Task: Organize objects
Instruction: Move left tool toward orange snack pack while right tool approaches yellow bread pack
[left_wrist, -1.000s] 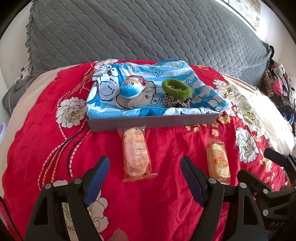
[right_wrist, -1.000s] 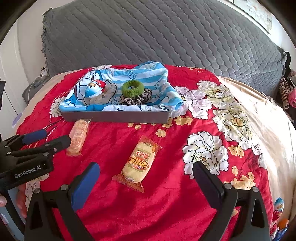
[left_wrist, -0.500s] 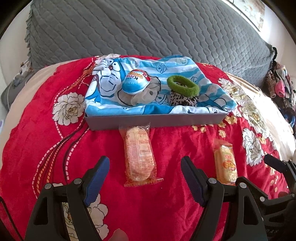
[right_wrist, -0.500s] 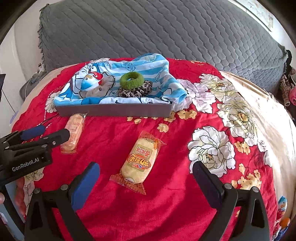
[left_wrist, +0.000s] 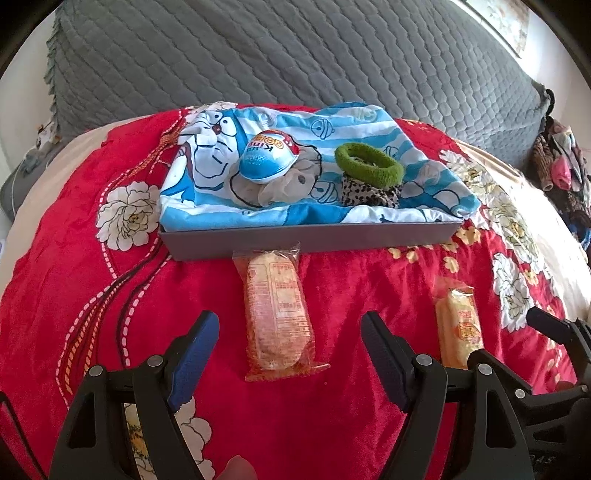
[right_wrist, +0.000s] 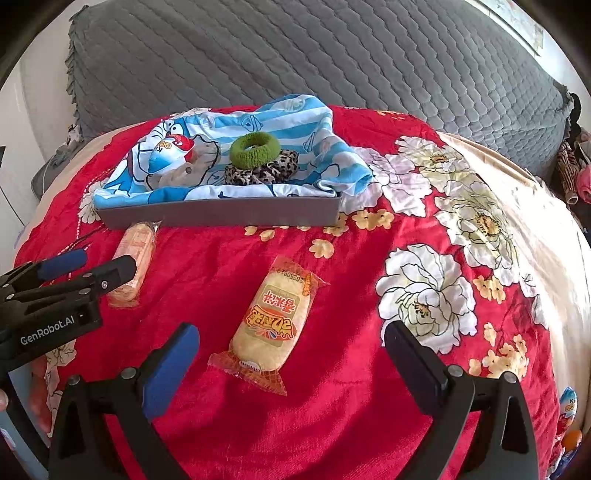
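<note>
Left hand-held gripper and right hand-held gripper both stand wide, each straddling a wrapped snack on the bed, gripping nothing.

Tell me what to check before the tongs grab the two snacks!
1. Left tongs open: ok, nothing between them but air.
2. Right tongs open: ok.
3. Left snack lined up between the left tongs: ok.
4. Right snack lined up: ok, though it lies slanted.
5. Room in the tray: cannot tell; cloth, egg and hair bands fill much of it.
6. Snacks free of each other: ok, well apart.
</note>
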